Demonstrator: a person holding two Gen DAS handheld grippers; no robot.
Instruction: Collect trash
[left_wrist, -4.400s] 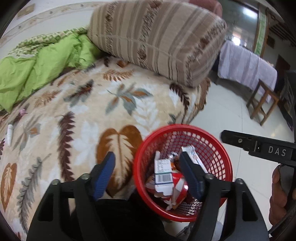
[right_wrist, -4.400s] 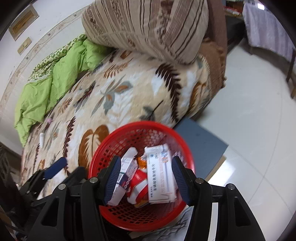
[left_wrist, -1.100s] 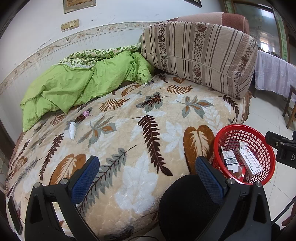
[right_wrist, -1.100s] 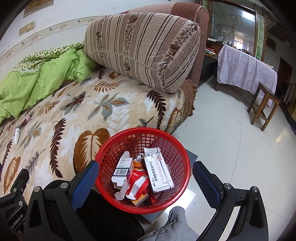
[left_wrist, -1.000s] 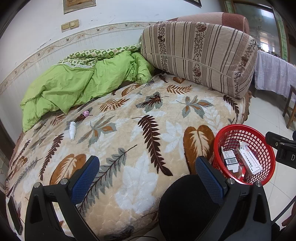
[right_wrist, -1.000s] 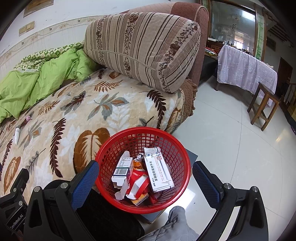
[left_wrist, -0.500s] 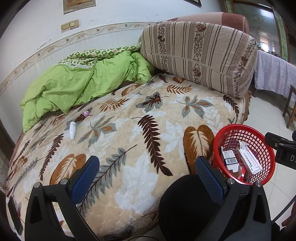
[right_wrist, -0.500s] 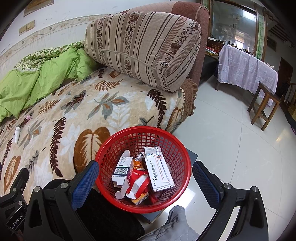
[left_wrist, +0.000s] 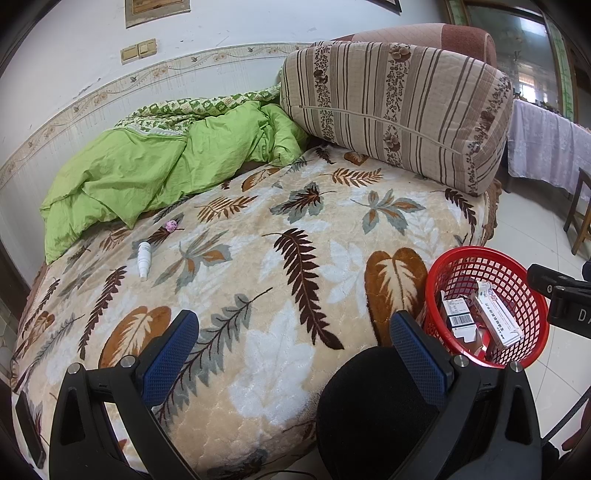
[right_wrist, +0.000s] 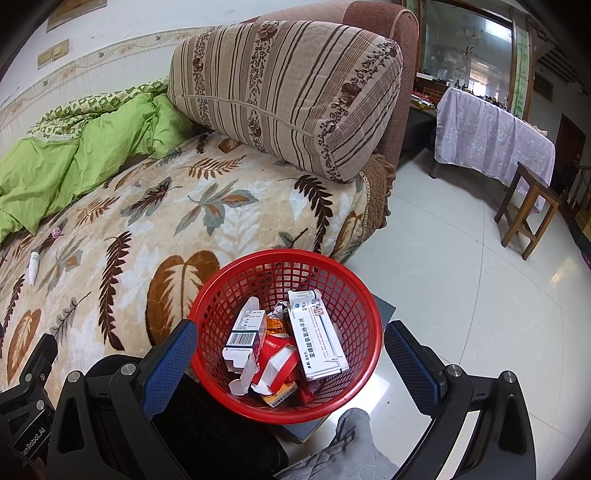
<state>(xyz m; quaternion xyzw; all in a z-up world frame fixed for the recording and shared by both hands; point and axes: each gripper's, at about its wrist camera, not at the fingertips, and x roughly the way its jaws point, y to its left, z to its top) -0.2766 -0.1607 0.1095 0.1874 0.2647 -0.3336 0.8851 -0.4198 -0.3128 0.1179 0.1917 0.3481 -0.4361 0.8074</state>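
Leaf-patterned blanket covers the bed, with a crumpled green quilt along the far wall edge and a striped bolster cushion at the bed's far right corner. Compared with the view from some four seconds back, both cameras have drawn away from the basket and risen: then the two pairs of tongs hung close over the red basket with their fingers half closed, and now each is spread wide and holds nothing. Over the last second nothing has shifted.

The left gripper hovers over the near edge of the bed, its blue pads far apart above the blanket. The right gripper hangs over the basket, one pad on either side of the rim without touching it.

The basket stands on the floor on a dark flat slab, just beside the bed's near right corner. Inside lie a long white medicine box leaning against the right wall, a smaller white box with a barcode on the left with its flap open, and red and orange crumpled packaging between and beneath them.

Still on the blanket, well apart from the basket toward the bed's left side, lie a small white bottle on its side and a little pink object just beyond it near the quilt.
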